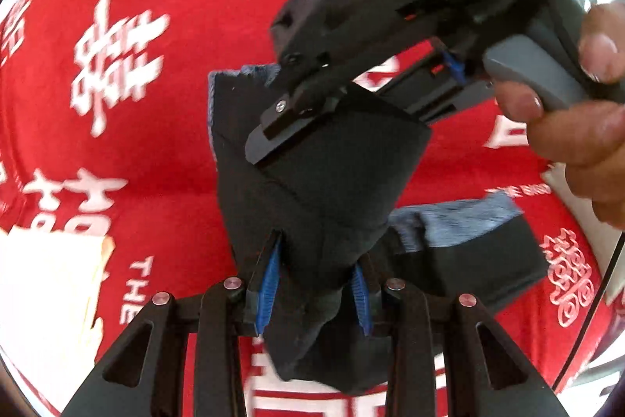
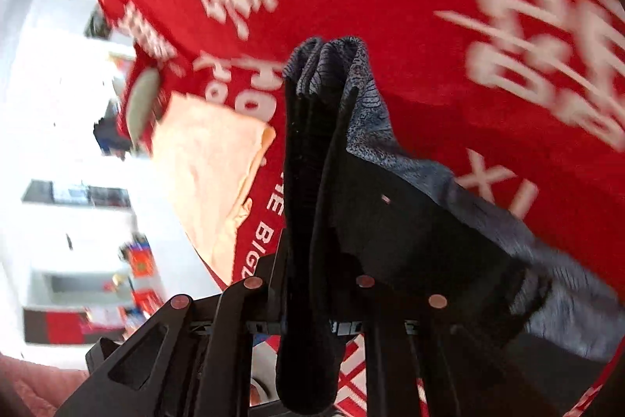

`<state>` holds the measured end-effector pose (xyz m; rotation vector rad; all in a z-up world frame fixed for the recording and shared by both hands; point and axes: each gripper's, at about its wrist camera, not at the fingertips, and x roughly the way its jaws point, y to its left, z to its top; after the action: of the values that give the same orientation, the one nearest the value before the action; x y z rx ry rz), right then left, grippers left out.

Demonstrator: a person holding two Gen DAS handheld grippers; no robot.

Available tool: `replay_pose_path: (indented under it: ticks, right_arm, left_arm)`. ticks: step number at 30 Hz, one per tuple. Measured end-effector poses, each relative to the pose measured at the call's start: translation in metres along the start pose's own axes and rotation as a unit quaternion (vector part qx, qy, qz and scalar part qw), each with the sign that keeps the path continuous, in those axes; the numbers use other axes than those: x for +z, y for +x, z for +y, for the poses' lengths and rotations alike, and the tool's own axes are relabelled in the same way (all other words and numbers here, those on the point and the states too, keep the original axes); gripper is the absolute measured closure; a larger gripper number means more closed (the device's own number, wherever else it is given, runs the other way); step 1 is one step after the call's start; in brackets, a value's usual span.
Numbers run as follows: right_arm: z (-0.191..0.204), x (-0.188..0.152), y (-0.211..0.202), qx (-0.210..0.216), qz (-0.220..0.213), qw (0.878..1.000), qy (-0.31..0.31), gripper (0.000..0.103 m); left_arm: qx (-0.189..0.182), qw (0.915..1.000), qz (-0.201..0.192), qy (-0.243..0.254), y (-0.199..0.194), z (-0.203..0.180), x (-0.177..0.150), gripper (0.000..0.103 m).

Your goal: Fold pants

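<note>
The left claw (image 1: 312, 284) is clamped on a bunched thickness of the pants (image 1: 312, 190), its blue pads (image 1: 269, 284) pressed into dark cloth on either side; the garment rises straight ahead of it, off the red cloth (image 1: 156, 65) below. Just beyond, the right claw (image 1: 269, 139) comes in from the upper right, a hand (image 1: 578, 112) on its grip, its tip pinching the same fabric; from its own camera the right claw (image 2: 312, 292) is narrowed on a thick fold of pants (image 2: 324, 151), which stands up ahead of the jaws and drapes off to the right, grey lining showing. Left of that lies a peach cloth (image 2: 218, 174). The pants look soft, limp and light, sagging wherever unsupported; I would take them at the hems or waistband, gathering all layers, since a single ply would likely slide out.
</note>
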<state>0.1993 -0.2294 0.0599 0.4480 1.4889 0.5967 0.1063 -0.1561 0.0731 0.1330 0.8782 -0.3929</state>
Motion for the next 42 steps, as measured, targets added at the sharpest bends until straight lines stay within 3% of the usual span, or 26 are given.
replay_pose_path:
  ticks: [6, 11, 19, 23, 29, 34, 36, 37, 38, 42]
  right_arm:
    - [-0.064, -0.059, -0.080, 0.028, -0.078, 0.995, 0.061, 0.087]
    - [-0.116, -0.103, -0.125, 0.036, -0.111, 0.987, 0.109, 0.087]
    - [-0.185, -0.155, -0.153, 0.044, -0.139, 0.975, 0.169, 0.087]
    - [-0.219, -0.174, -0.158, 0.020, -0.144, 0.972, 0.183, 0.087]
    - [-0.270, -0.192, -0.135, -0.008, -0.126, 0.968, 0.218, 0.085]
    - [-0.288, -0.210, -0.123, 0.016, -0.143, 0.960, 0.240, 0.083]
    - [-0.293, -0.215, -0.124, 0.017, -0.150, 0.958, 0.243, 0.084]
    - [-0.292, -0.219, -0.125, 0.014, -0.152, 0.958, 0.242, 0.084]
    - [-0.291, -0.220, -0.128, 0.007, -0.153, 0.958, 0.241, 0.083]
    - [-0.283, -0.223, -0.134, -0.023, -0.149, 0.962, 0.229, 0.081]
  left_arm:
    - [-0.049, 0.9971, 0.007, 0.059, -0.005, -0.073, 0.006, 0.068]
    - [-0.077, 0.9917, 0.026, 0.099, 0.001, -0.129, 0.003, 0.068]
    - [-0.095, 0.9816, 0.058, 0.155, 0.017, -0.204, -0.013, 0.068]
    - [-0.099, 0.9774, 0.084, 0.166, 0.039, -0.232, -0.021, 0.068]
    - [-0.088, 0.9735, 0.128, 0.168, 0.068, -0.248, -0.037, 0.068]
    - [-0.082, 0.9689, 0.135, 0.191, 0.070, -0.251, -0.046, 0.068]
    - [-0.081, 0.9671, 0.141, 0.196, 0.067, -0.251, -0.046, 0.055]
    - [-0.080, 0.9679, 0.145, 0.190, 0.066, -0.249, -0.045, 0.039]
    - [-0.079, 0.9698, 0.144, 0.180, 0.063, -0.245, -0.045, 0.035]
    - [-0.081, 0.9715, 0.153, 0.162, 0.052, -0.230, -0.045, 0.035]
